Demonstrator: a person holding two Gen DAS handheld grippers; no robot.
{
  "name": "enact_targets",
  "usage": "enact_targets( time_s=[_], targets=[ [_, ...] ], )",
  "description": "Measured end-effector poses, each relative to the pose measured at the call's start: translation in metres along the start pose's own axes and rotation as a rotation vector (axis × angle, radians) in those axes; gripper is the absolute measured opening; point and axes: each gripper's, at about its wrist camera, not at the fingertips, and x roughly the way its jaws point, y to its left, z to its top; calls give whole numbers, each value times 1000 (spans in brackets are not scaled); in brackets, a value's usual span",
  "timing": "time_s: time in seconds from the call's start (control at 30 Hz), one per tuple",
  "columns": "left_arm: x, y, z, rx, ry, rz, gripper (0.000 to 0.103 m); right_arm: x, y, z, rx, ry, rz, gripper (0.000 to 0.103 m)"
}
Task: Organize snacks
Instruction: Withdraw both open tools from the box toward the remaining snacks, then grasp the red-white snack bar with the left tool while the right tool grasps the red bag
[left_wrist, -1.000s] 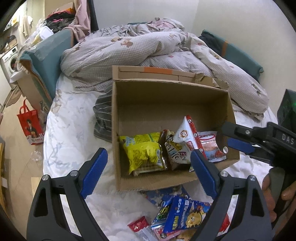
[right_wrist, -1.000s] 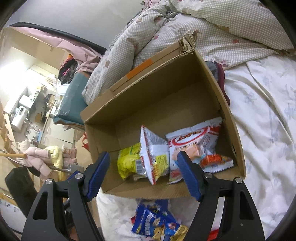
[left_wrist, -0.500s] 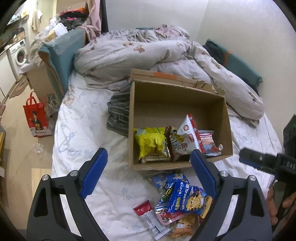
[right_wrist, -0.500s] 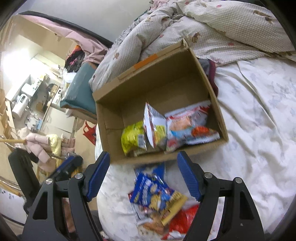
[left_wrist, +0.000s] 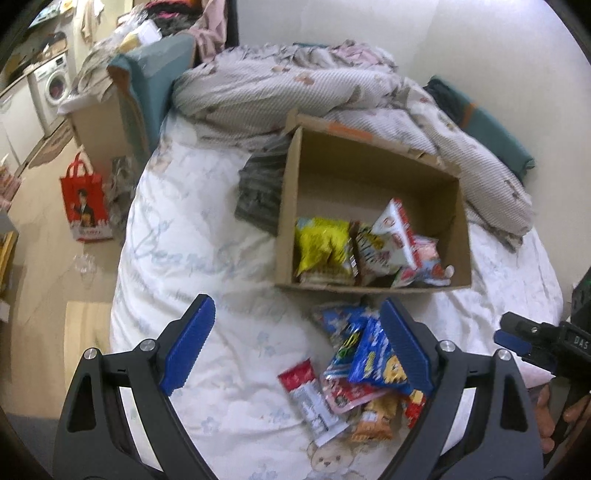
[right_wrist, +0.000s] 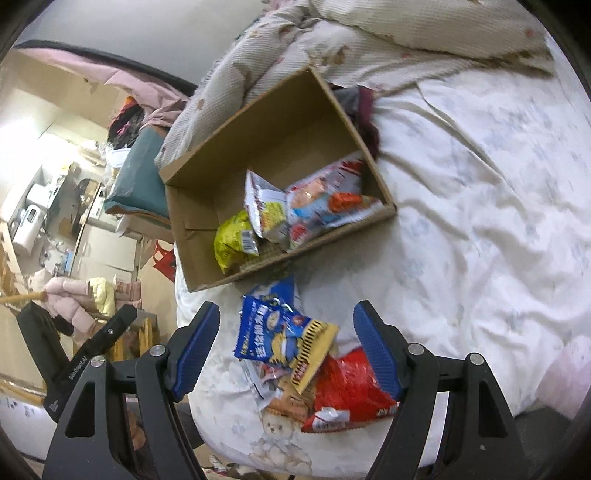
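Note:
An open cardboard box (left_wrist: 288, 221) (right_wrist: 184, 236) sits on the bed. It holds a yellow bag (left_wrist: 321, 247) (right_wrist: 231, 243), a white and red bag (left_wrist: 393, 236) (right_wrist: 266, 206) and other packets. A pile of loose snacks lies in front of it, with a blue bag (left_wrist: 376, 354) (right_wrist: 269, 328) on top and a red bag (right_wrist: 351, 391) at the near side. My left gripper (left_wrist: 297, 339) is open and empty, above the bed left of the pile. My right gripper (right_wrist: 286, 339) is open and empty, hovering over the pile.
A rumpled quilt (left_wrist: 295, 88) lies behind the box, and dark folded cloth (left_wrist: 258, 192) lies at its left side. The bed's edge drops to the floor on the left, where a red bag (left_wrist: 86, 203) stands. The white sheet (right_wrist: 480, 221) stretches right of the box.
Both grippers have pulled back from the box toward the near edge of the bed. The pile of loose snacks has come into fuller view under them. Both stay open.

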Motion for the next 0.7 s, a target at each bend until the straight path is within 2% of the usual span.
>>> enact_targets(
  time_s=[0.17,0.33,0.47,0.57,0.67,0.7],
  targets=[
    [12,5,-14,-16,67,46,89,8,-8,-5,32,33,-27,78],
    [38,12,-35,-61,213,33,89,16,-14,-9,63,69,-41,78],
    [83,14,-69,-118,418,55,87,19,-15,-9,69,76,-44,78],
    [104,9,-82,-153,471,24,79,21,-14,-9,61,79,-50,78],
    [117,-1,-89,-100,490,54,70,24,-13,-11,53,87,-60,78],
    [120,-2,-92,-97,507,53,63,25,-13,-11,50,89,-66,78]
  ],
)
